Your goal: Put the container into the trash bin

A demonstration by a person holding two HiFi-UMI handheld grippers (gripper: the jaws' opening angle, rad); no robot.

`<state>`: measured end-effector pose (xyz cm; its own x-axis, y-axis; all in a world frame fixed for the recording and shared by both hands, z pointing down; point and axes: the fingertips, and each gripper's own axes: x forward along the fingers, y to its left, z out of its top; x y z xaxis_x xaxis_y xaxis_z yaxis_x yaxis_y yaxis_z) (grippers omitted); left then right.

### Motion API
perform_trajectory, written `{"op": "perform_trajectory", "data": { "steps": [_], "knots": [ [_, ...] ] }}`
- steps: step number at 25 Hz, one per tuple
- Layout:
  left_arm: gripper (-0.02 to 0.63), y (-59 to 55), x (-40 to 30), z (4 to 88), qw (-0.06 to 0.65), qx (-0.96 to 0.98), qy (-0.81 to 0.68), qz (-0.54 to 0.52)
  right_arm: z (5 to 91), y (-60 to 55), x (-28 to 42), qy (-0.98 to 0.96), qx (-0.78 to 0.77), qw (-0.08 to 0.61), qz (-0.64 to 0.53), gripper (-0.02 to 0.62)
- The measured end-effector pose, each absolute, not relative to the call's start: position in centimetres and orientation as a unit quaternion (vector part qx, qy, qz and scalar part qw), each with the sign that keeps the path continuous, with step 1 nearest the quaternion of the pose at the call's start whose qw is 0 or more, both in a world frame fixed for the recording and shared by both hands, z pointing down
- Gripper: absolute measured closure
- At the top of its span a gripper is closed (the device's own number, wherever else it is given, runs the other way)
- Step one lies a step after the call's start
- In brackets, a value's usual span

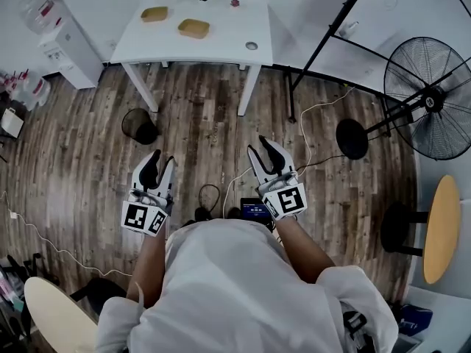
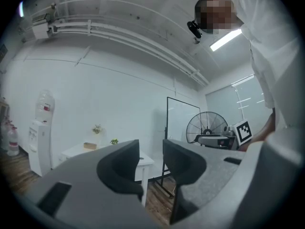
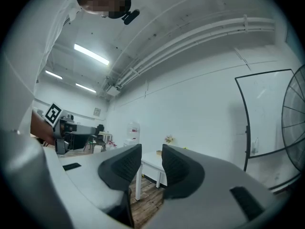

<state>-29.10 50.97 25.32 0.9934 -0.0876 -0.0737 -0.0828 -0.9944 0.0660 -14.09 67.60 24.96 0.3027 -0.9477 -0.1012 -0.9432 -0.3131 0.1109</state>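
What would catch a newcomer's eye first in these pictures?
The left gripper and right gripper reach out level in the foreground, jaws apart with nothing between them. Ahead stands a white table bearing two tan containers, with a black trash bin on the wood floor by its left leg. A large black fan stands at the right.

The right gripper (image 3: 151, 151), jaws apart and empty, faces a white table (image 3: 153, 168).
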Motion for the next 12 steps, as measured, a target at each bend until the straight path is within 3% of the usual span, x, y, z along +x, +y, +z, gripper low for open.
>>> {"op": "perform_trajectory", "data": {
  "steps": [12],
  "knots": [
    [0.458, 53.2, -27.1, 24.7, 0.009, 0.999, -0.044, -0.025, 25.3, 69.9, -11.6, -0.58, 0.812, -0.006, -0.064, 0.449]
  ]
}}
